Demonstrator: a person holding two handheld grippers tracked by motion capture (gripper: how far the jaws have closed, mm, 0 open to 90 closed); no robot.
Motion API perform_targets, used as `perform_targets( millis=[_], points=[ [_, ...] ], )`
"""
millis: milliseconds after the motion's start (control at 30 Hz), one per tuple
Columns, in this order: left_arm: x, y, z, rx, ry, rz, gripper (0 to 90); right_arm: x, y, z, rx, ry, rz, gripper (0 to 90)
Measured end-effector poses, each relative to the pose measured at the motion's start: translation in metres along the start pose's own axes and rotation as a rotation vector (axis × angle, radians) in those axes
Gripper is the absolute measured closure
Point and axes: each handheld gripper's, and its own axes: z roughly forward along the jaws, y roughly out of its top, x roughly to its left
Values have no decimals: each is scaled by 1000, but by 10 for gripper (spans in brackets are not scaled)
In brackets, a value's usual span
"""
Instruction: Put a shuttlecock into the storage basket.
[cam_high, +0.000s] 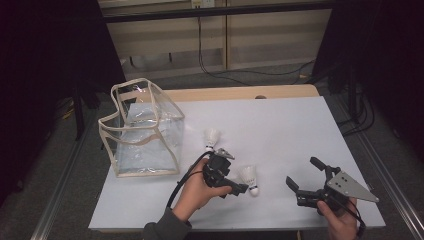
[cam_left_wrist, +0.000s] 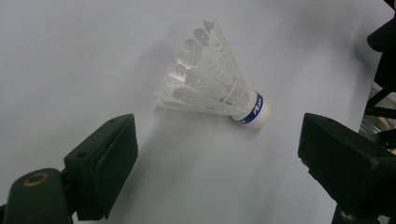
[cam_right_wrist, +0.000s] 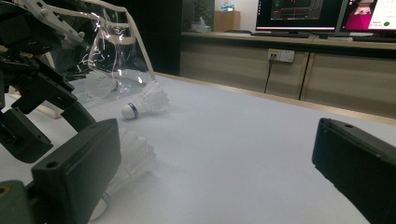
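Note:
Two white feather shuttlecocks lie on the white table. The near shuttlecock lies on its side, its blue-banded cork toward the person. My left gripper hovers just left of it and is open, with the shuttlecock lying ahead between the jaws, untouched. The far shuttlecock lies beyond the left gripper. My right gripper rests open at the front right with nothing between its jaws. The right gripper view has the near shuttlecock partly behind its left jaw.
A clear plastic bag with beige trim stands open at the table's left; what looks like another shuttlecock shows through its wall. Cabinets and cables run behind the table's far edge. Monitors stand on a counter beyond.

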Motion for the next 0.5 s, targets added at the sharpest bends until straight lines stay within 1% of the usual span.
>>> perform_targets(
  millis=[100, 133, 200, 233, 367, 500],
  points=[
    [0, 3, 0, -2, 5, 10, 123, 0, 0, 0, -1, 1, 2, 14],
    [0, 4, -1, -1, 10, 20, 122, 0, 0, 0, -2, 1, 1, 14],
    [0, 6, -1, -13, 16, 22, 119, 0, 0, 0, -2, 1, 2, 14],
    [1, 8, -1, -13, 16, 34, 118, -1, 0, 0, -3, 1, 0, 14],
    [2, 12, -2, -26, 24, 52, 119, -1, 0, 0, -3, 2, 1, 14],
    [3, 16, -1, -26, 32, 75, 117, -1, 0, 0, -2, -1, 3, 14]
  ],
)
